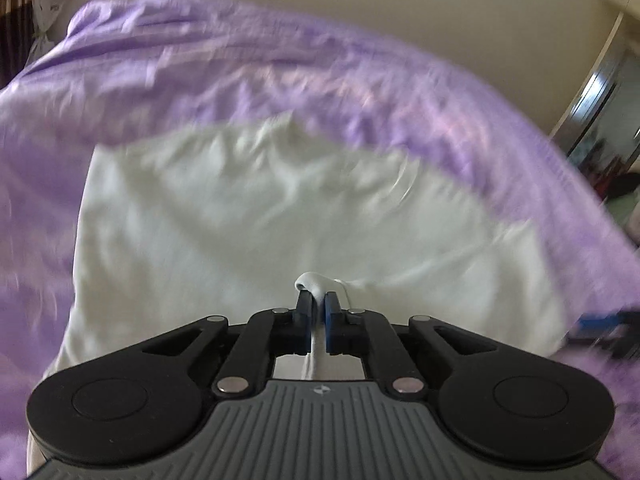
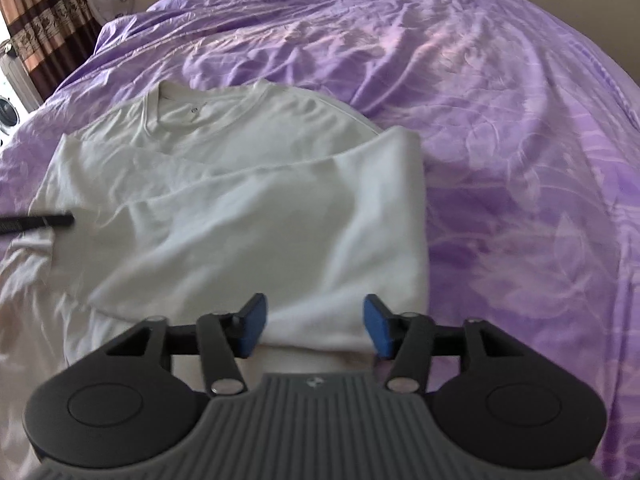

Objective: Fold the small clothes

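A white T-shirt [image 2: 224,208] lies on a purple bedsheet [image 2: 500,120], collar at the far end and its right side folded over the middle. My right gripper [image 2: 315,316] hovers open over the near folded edge, blue pads wide apart and not pressing the cloth. In the left wrist view, which is blurred, my left gripper [image 1: 316,294] is shut on a pinched ridge of the white T-shirt [image 1: 240,208]. A dark finger of the left gripper [image 2: 44,221] reaches in over the shirt's left side in the right wrist view. The right gripper [image 1: 604,326] shows as a blur at the right edge.
The purple bedsheet [image 1: 200,60] spreads wrinkled around the shirt on all sides. A brown patterned curtain [image 2: 36,20] hangs at the far left, beside a white appliance [image 2: 10,92]. A cream wall and a shiny door frame [image 1: 600,100] stand past the bed's far right.
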